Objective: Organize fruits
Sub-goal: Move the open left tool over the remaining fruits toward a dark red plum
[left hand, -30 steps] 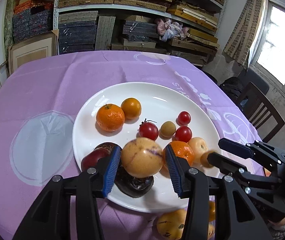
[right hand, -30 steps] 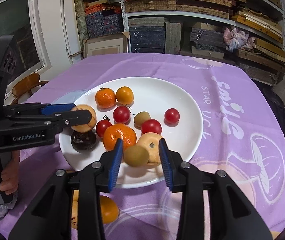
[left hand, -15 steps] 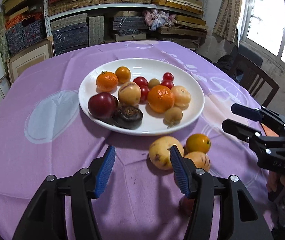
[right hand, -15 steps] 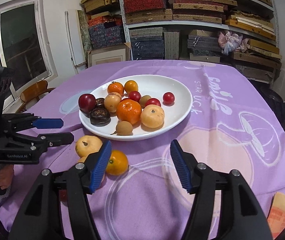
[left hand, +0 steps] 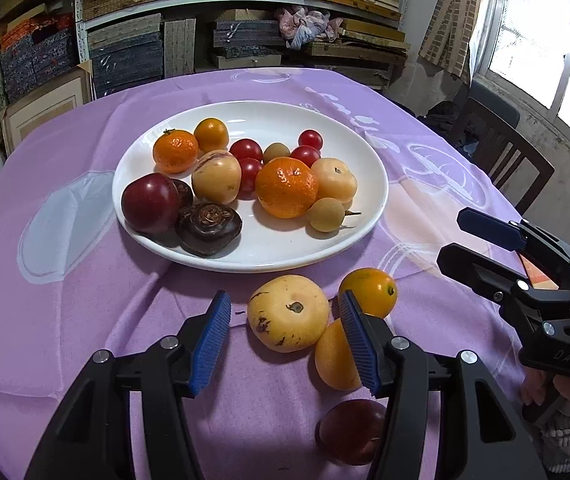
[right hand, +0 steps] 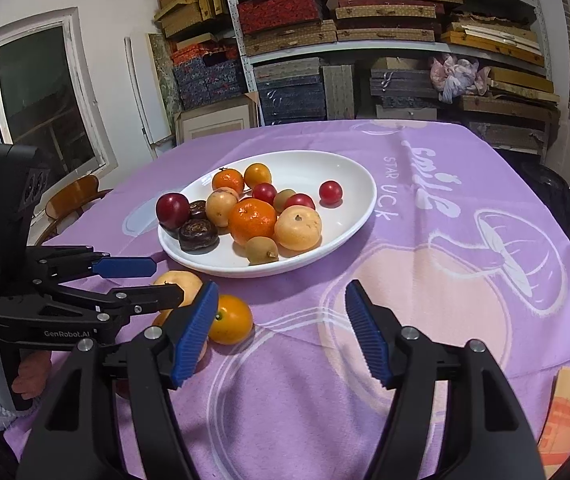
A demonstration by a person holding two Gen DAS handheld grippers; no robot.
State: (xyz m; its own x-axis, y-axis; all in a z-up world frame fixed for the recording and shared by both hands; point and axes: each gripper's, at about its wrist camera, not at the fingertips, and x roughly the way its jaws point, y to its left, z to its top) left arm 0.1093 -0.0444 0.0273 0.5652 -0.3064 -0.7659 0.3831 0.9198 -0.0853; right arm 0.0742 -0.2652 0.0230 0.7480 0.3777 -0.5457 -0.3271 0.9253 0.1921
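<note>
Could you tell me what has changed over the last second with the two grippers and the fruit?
Both grippers let go and drew back from the plate. The left gripper released the pale speckled fruit, the right gripper the small brown fruit; both are now open and empty. The left one now points at the yellow fruit on the cloth. The other plated fruit stayed put.

1 plate (left hand: 369, 152): 2 mandarins (left hand: 287, 187), 4 cherry tomatoes (left hand: 311, 139), 1 plum (left hand: 149, 203). On the table (left hand: 45, 320): 4 loose fruits (left hand: 289, 318).
</note>
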